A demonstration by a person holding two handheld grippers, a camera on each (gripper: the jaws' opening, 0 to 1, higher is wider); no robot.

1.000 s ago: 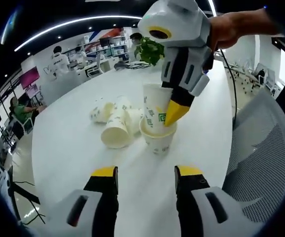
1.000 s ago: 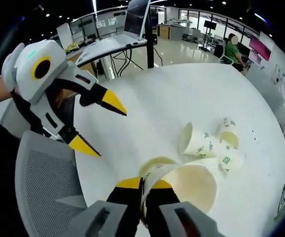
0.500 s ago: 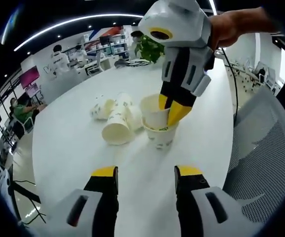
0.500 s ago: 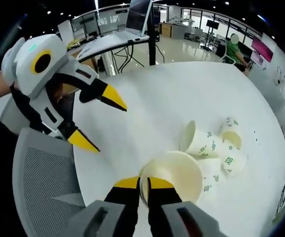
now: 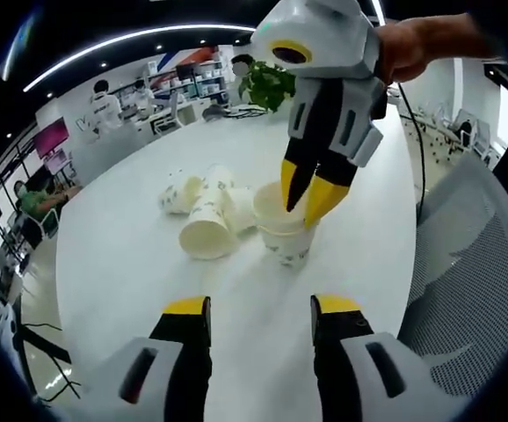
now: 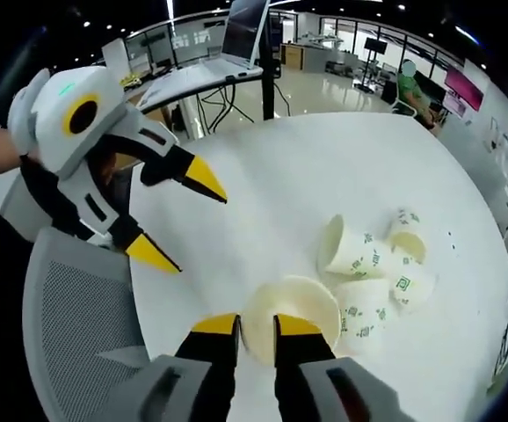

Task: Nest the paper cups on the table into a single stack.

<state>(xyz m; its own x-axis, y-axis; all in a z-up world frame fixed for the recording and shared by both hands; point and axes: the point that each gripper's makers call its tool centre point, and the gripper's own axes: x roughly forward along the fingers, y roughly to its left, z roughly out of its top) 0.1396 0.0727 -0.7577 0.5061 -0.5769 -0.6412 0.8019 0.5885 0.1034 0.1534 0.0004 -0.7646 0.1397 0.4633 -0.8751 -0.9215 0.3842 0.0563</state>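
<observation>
Open-plan office space is seen behind a large white table (image 5: 131,264), with desks, a potted plant (image 5: 267,85) and seated people far off, and a mesh chair (image 5: 465,281) at the table's near edge. Everything is placed here relative to the nested stack (image 5: 285,230), which stands upright near that edge, one cup seated inside another.

The right gripper (image 5: 310,192) is seen directly above the stack's rim, its jaws slightly parted on either side of the rim wall; in the right gripper view a gap shows on each side of the rim, so the cup appears released rather than pinched. The left gripper (image 5: 260,321) is held well short of the stack, jaws wide apart and holding nothing.

Just beside the stack, on its far-left side, a cluster of loose paper cups (image 5: 203,214) is found lying tipped, touching one another, mouths turned different ways.

The cups are judged to be very light, thin-walled and easily crushed or dented; a gentle pinch across the rolled rim, where the wall is stiffest, is judged best. Tipped cups are likely to roll or skid on the smooth top when nudged.

Green square logos are printed on the cup walls (image 6: 358,312); no lettering can be read.
</observation>
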